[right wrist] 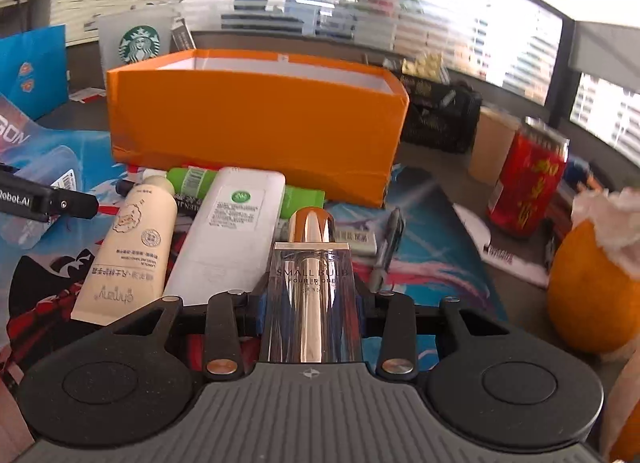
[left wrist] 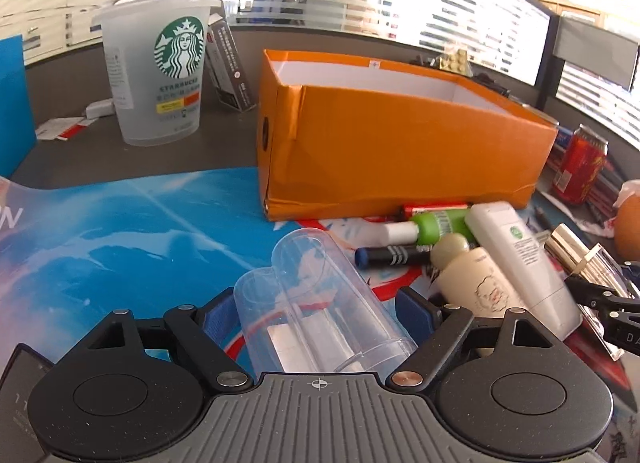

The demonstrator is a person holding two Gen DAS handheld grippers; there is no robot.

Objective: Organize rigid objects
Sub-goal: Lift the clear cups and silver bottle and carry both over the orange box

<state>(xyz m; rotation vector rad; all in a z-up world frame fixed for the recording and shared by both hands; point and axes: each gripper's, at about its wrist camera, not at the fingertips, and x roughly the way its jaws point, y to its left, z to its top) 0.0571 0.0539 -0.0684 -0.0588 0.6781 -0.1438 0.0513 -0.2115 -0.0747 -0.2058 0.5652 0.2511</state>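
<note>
Two tools were loaded: my right tool (right wrist: 310,287) pinched the clear gold-capped perfume bottle (right wrist: 311,259) at the frame's lower centre, my left tool (left wrist: 316,311) straddled the clear plastic holder (left wrist: 312,303), whether pressing it I could not tell. Smooth walls could slip. Lifting toward the orange box (left wrist: 400,143) at centre risked nudging the cream bottle (left wrist: 472,275) beside it

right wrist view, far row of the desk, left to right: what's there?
Blue paper bag → Starbucks cup → orange box → black mesh basket → brown cardboard cylinder → red drink can.
</note>
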